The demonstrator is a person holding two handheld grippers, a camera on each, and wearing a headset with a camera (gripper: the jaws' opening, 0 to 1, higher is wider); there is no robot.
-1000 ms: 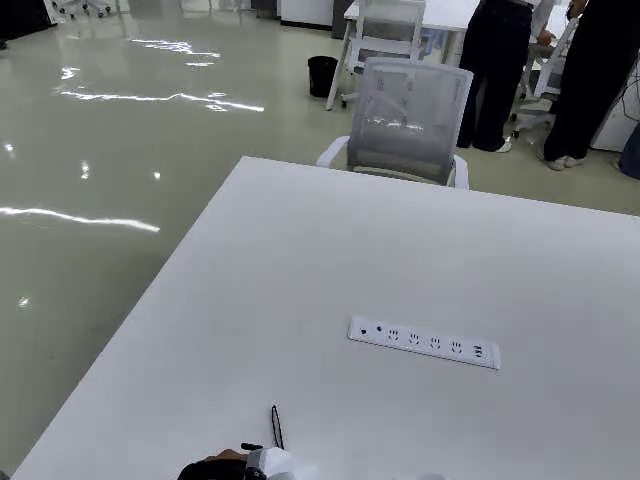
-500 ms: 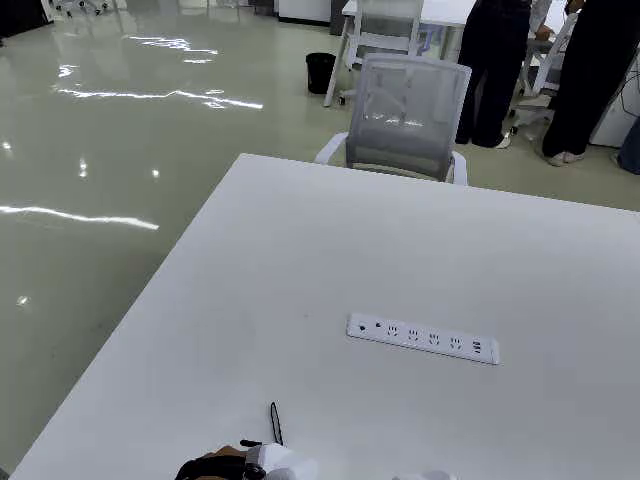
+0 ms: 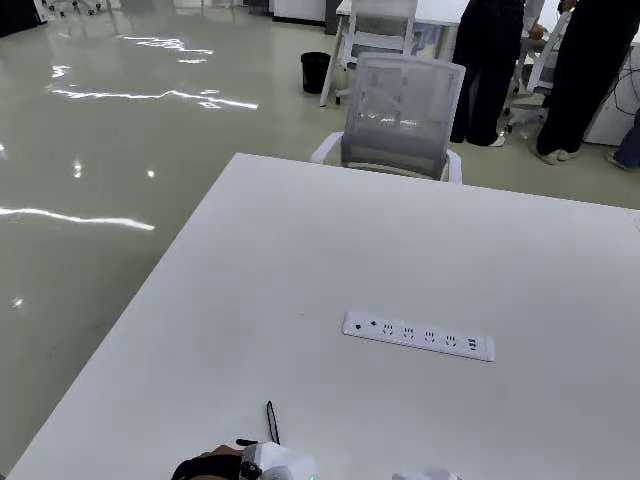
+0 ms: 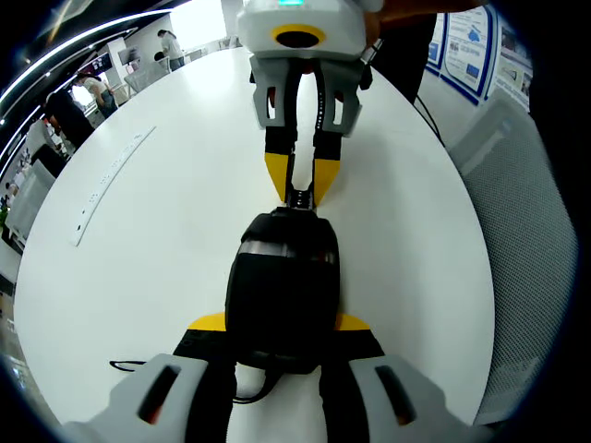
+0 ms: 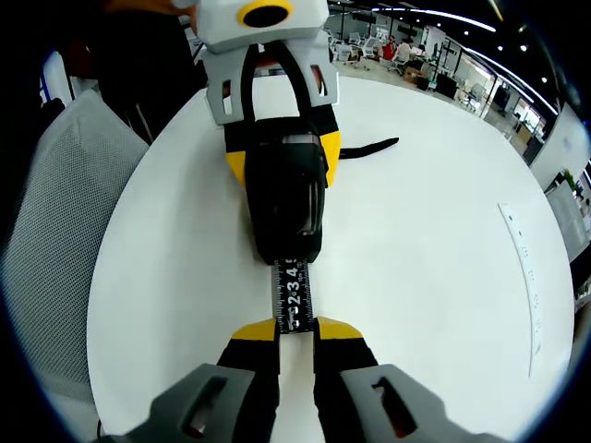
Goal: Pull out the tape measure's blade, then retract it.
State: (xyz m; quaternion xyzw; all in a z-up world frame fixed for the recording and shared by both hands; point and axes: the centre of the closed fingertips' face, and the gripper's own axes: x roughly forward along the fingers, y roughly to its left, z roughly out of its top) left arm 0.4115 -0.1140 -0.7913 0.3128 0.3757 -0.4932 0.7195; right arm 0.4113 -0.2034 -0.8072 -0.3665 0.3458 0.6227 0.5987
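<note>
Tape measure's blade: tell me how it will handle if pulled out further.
The blade runs straight over its short exposed stretch, so it is probably stiff now but may sag when longer. Thin and smooth-looking, pinched by the right gripper, it could slip. The left gripper clamps the case, so that should hold steady.

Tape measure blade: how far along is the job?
Done: the left gripper clamps the tape measure case, and the right gripper pinches the blade. In hand: the blade is out by a short numbered stretch. Left: probably pull further, then retract.
</note>
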